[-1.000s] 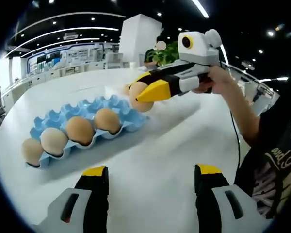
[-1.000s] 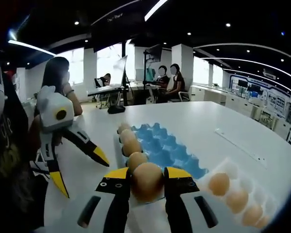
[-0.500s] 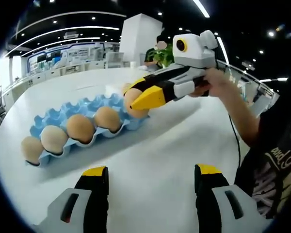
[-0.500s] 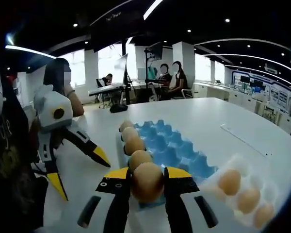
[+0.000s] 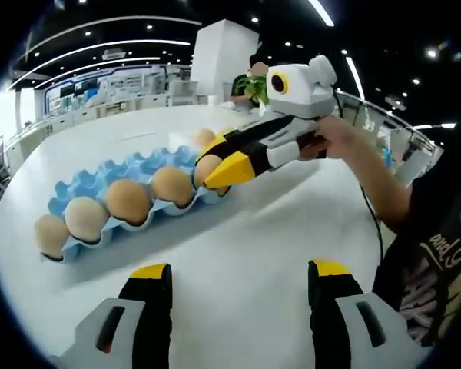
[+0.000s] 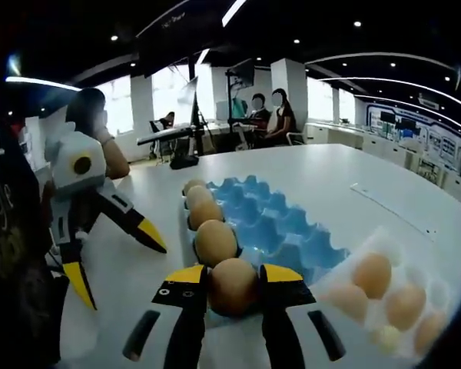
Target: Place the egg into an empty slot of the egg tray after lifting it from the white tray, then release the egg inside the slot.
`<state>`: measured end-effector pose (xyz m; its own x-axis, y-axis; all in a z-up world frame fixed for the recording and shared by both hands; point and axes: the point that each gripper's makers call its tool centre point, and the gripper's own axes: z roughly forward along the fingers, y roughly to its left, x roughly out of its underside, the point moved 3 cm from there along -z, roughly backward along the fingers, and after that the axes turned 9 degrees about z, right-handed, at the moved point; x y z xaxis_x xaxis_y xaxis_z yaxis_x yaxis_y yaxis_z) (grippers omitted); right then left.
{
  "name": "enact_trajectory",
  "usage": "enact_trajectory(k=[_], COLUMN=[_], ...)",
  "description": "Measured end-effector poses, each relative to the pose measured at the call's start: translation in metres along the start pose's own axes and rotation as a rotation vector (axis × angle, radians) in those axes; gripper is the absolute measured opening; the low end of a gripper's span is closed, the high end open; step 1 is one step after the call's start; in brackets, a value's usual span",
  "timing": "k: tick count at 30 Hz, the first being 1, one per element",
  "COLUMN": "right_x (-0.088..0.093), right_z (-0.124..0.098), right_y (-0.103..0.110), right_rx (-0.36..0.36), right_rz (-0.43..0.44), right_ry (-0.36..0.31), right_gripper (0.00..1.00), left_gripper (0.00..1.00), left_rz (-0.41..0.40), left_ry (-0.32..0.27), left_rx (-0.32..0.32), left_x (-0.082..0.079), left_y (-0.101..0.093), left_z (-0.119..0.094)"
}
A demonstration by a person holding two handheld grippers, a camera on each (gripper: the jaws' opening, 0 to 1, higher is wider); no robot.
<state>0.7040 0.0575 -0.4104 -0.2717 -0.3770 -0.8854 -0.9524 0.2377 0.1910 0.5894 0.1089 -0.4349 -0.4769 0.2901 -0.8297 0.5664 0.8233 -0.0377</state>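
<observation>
Jaws of your right gripper point(image 6: 233, 278) clamp the egg point(image 6: 232, 286) over the blue tray's point(image 6: 280, 231) near-edge slot: lower, then release; left gripper point(image 5: 238, 277) gapes idle.

Left gripper point(image 5: 238, 280): two black jaws with yellow tips on pale grey bases, each base bearing a dark oblong slot. Right gripper point(image 6: 234, 286): the same black jaws with yellow tips, small round screws near the tips, grey slotted bases; a white-grey body and a thin dark cable point(image 5: 373, 223) trailing from it. Person: black T-shirt point(image 5: 438, 254) with pale printed lettering.
</observation>
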Motion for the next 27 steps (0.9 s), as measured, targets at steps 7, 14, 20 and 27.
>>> enact_trajectory(k=[7, 14, 20, 27], right_x=[-0.004, -0.006, -0.006, -0.011], right_z=[-0.005, -0.015, -0.022, -0.043], right_y=[0.006, 0.006, 0.007, 0.01], right_rx=[-0.032, -0.045, -0.036, -0.004], right_rz=[0.032, 0.046, 0.036, 0.005], right_ry=[-0.039, -0.046, -0.05, -0.072], right_gripper=[0.26, 0.26, 0.27, 0.29], left_gripper=[0.73, 0.73, 0.73, 0.73], left_rz=[0.005, 0.018, 0.025, 0.035], left_ry=[0.003, 0.01, 0.007, 0.005], left_rx=[0.0, 0.002, -0.001, 0.001], left_x=[-0.003, -0.008, -0.013, -0.016], left_y=[-0.001, -0.006, -0.011, -0.017], left_z=[0.002, 0.005, 0.004, 0.005])
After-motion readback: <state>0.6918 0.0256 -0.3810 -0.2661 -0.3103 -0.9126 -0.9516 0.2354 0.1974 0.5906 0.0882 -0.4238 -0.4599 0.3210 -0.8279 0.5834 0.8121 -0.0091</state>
